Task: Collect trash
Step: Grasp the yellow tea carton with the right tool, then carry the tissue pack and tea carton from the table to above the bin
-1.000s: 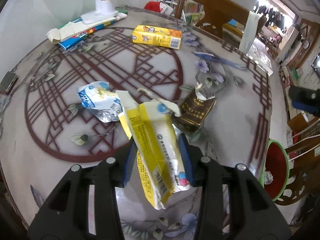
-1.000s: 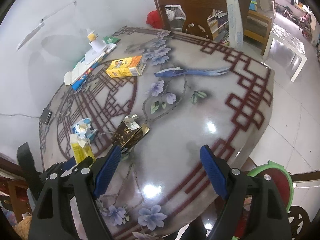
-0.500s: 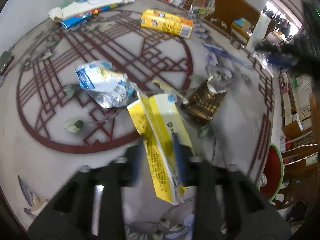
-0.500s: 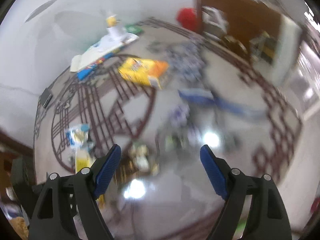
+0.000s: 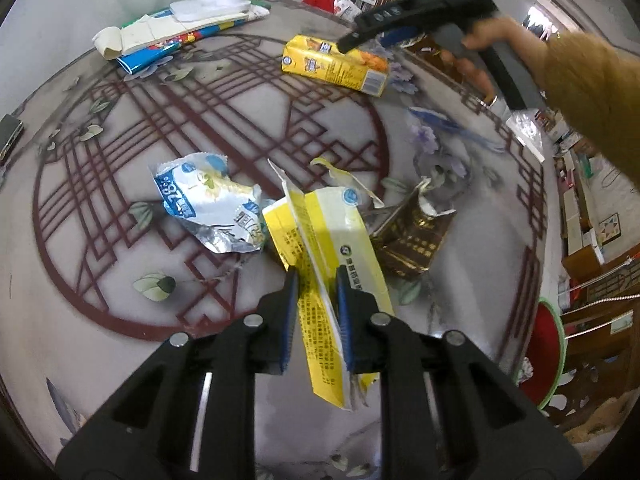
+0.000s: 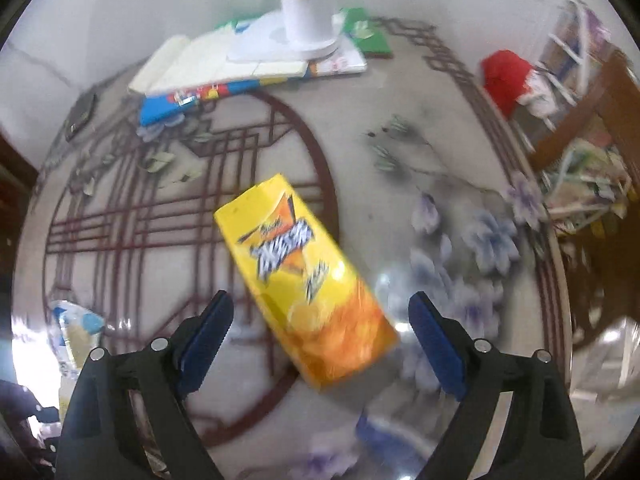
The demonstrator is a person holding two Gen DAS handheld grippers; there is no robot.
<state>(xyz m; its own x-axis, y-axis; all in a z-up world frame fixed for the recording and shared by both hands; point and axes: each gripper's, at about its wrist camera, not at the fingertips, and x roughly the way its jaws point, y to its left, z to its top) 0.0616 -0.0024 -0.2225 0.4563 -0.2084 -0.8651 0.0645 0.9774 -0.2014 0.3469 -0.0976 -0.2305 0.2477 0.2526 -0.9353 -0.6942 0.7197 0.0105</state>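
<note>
My left gripper (image 5: 316, 292) is shut on a flattened yellow and white carton (image 5: 320, 236), its blue pads pinching the carton's lower half above the table. A crumpled blue and silver bag (image 5: 208, 204) lies just left of it, a torn brown and gold pack (image 5: 412, 240) just right. My right gripper (image 6: 320, 320) hovers over a yellow and orange snack box (image 6: 304, 284) that lies flat on the table. Its jaws are opening, with the box between the fingers and the pads clear of it. In the left wrist view the right gripper (image 5: 370, 40) reaches over that box (image 5: 336, 66), held by a hand in a mustard sleeve.
A pile of papers and booklets under a white holder (image 5: 192, 28) sits at the table's far edge. A dark phone (image 5: 8, 136) lies at the left rim. A red bin with a green rim (image 5: 544, 356) stands on the floor to the right. A wooden chair (image 6: 580, 120) stands behind the table.
The left jaws have closed onto the yellow and white carton. The right gripper has swept across the table to above the yellow and orange box, rolled, and its jaws stand wider.
</note>
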